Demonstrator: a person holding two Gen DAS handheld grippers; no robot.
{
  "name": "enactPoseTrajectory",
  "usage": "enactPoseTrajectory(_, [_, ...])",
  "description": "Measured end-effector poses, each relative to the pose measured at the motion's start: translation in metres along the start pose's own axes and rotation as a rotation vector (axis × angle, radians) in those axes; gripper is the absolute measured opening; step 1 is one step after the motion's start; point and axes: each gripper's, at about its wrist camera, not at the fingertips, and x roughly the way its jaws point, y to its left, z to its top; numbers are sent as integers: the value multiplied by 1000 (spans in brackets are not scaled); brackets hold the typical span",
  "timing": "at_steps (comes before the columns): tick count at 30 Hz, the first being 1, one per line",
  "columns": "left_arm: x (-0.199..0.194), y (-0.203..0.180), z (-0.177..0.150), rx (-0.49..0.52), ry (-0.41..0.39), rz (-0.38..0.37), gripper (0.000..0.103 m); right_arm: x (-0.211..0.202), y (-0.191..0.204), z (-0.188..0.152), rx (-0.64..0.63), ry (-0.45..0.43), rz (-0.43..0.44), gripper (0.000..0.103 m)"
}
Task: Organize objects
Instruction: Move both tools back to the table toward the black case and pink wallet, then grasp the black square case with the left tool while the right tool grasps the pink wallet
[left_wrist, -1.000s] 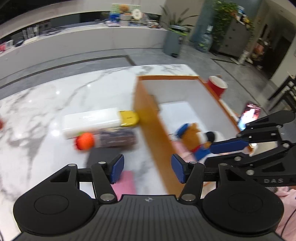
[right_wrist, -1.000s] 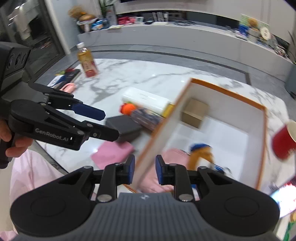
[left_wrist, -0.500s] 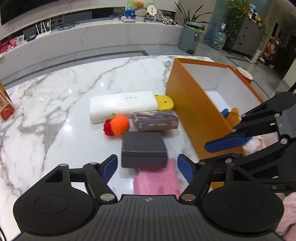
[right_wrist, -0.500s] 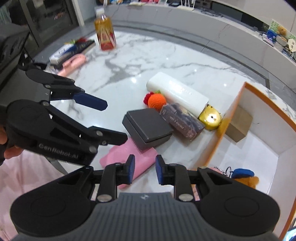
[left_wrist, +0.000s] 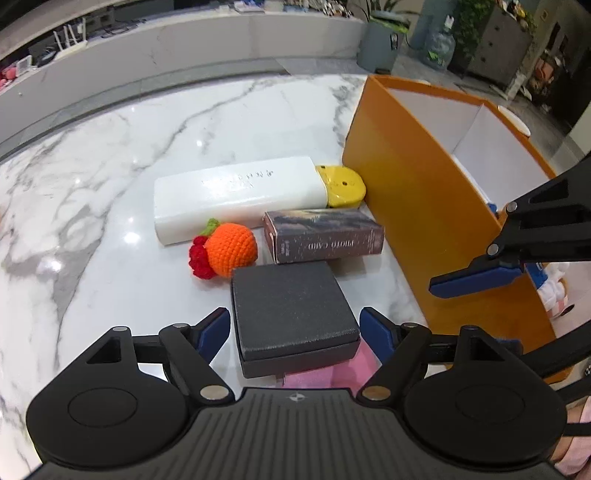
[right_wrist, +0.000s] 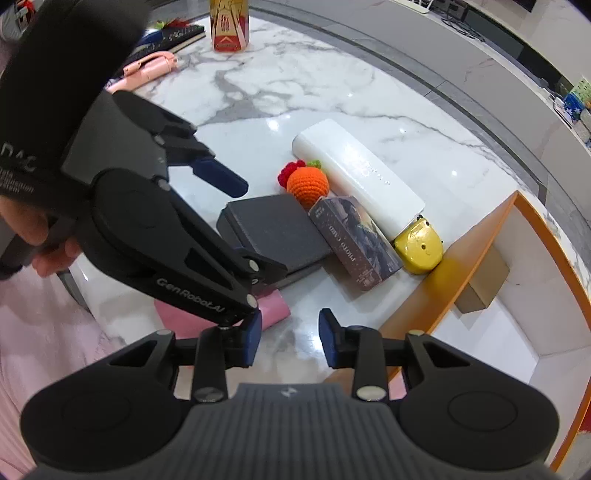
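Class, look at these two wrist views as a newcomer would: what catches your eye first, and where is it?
The orange crocheted fruit stands out, lying on the marble table against the long white case. To the right stands the big orange box. Nearest, the left gripper is open, its fingers either side of the dark grey box.

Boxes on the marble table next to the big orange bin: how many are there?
3. The long white box lies farthest back, the dark photo card box in front of it, and the flat black box nearest, between the left tool's fingers. More may be hidden.
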Motion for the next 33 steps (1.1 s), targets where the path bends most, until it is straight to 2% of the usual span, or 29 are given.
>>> enactPoseTrajectory(4, [13, 1, 6, 22, 48, 15, 94, 8, -3, 1, -10, 30, 23, 39])
enactPoseTrajectory(7, [22, 2, 8, -1, 70, 21, 94, 10, -2, 0, -18, 39, 32, 40])
enactPoseTrajectory(9, [26, 4, 9, -28, 80, 24, 94, 10, -1, 0, -18, 38, 39, 43])
enactPoseTrajectory(10, [27, 5, 9, -35, 82, 22, 92, 10, 0, 1, -17, 36, 41, 50])
enactPoseTrajectory(11, [26, 6, 8, -38, 79, 20, 92, 10, 0, 1, -14, 33, 44, 56])
enactPoseTrajectory(16, [13, 16, 0, -47, 55, 31, 90, 13, 5, 6, -1, 30, 93, 56])
enactPoseTrajectory(18, [2, 23, -6, -44, 38, 31, 90, 17, 7, 8, 5, 34, 108, 60])
enactPoseTrajectory(19, [-5, 27, -9, -58, 28, 31, 90, 19, 9, 9, 19, 36, 113, 69])
enactPoseTrajectory(20, [-10, 31, -11, -71, 22, 30, 90, 21, 10, 9, 40, 40, 115, 72])
enactPoseTrajectory(24, [-27, 46, -25, -107, 9, 45, 90, 32, 14, 8, 178, 58, 147, 72])
enactPoseTrajectory(28, [-37, 58, -42, -146, -4, 97, 90, 42, 24, 2, 337, 35, 143, 73])
enactPoseTrajectory(33, [-45, 69, -64, -206, -18, 123, 90, 50, 48, -3, 435, -5, 63, 75])
